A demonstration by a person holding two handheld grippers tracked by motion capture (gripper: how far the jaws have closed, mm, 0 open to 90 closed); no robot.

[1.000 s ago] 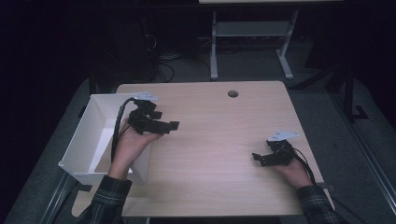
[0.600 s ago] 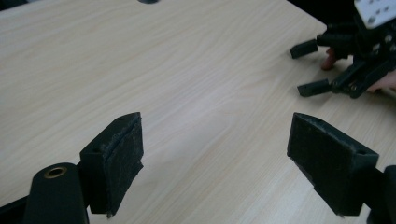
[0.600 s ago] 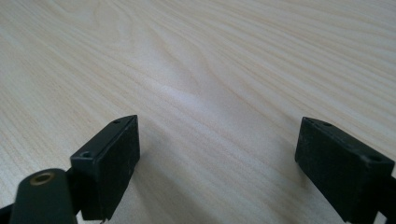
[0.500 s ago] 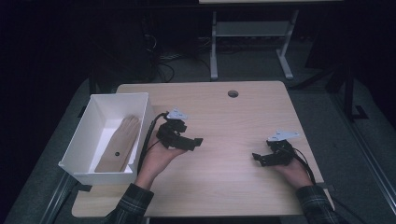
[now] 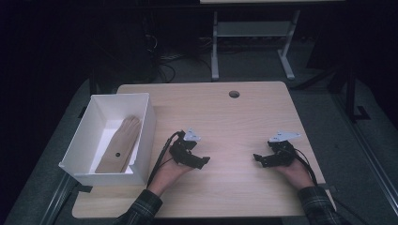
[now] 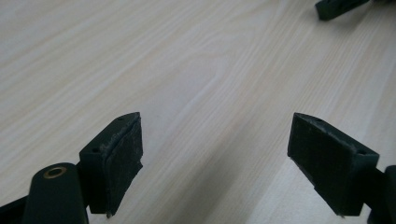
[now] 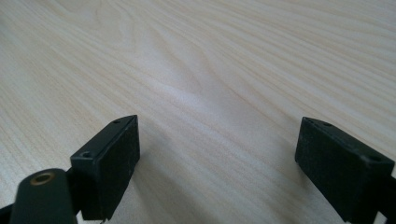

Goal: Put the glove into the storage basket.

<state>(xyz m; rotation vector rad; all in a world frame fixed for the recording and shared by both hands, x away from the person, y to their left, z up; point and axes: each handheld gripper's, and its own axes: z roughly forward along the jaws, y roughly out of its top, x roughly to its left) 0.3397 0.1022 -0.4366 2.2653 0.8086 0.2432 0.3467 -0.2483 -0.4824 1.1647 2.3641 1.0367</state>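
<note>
At lower centre of the high view, my left hand-held gripper (image 5: 202, 162) rests low over the bare desk (image 5: 225, 122), its jaws spread wide and holding nothing, as the left gripper view confirms with open wood grain between the pads (image 6: 123, 161). My right hand-held gripper (image 5: 257, 159) sits at lower right of the frame, well apart from the left, likewise released and empty over the desk. At the left of the frame, the white box (image 5: 146, 123) stands on the desk's left edge, and the tan wooden piece (image 5: 119, 145) lies inside it, aslant along the floor of the box.
</note>
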